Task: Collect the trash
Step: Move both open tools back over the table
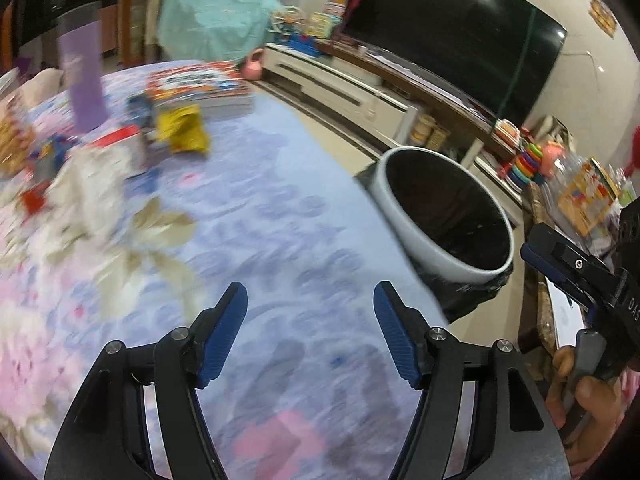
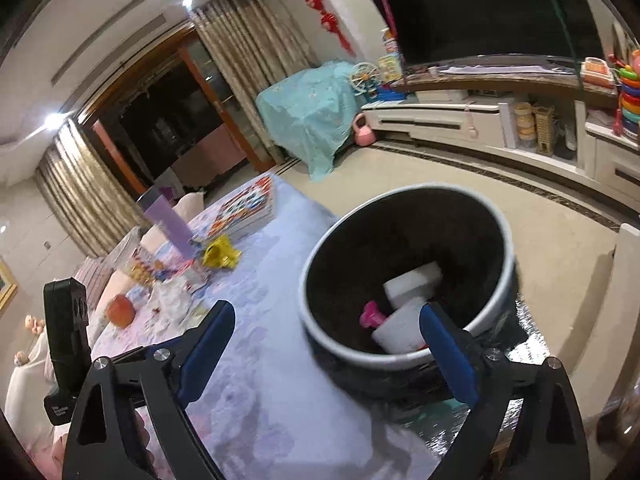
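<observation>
We see a room lit by ceiling lamps, their glare spotting the glossy black television screen (image 1: 452, 36). Motion blur smears the floral lilac tablecloth (image 1: 256, 208) and the litter on it in the left wrist view. Both fisheye pictures bend straight lines and darken at the corners.

Living room around a dark television (image 1: 452, 36)

Under the television runs a long white cabinet (image 1: 340, 92). At its far end sit a pink kettlebell (image 2: 363, 130) and a bulky shape draped in teal cloth (image 2: 308, 112). At its near end stands a stack of coloured rings (image 1: 526, 164). Patterned curtains (image 2: 248, 52) hang well beyond the teal cloth.
</observation>
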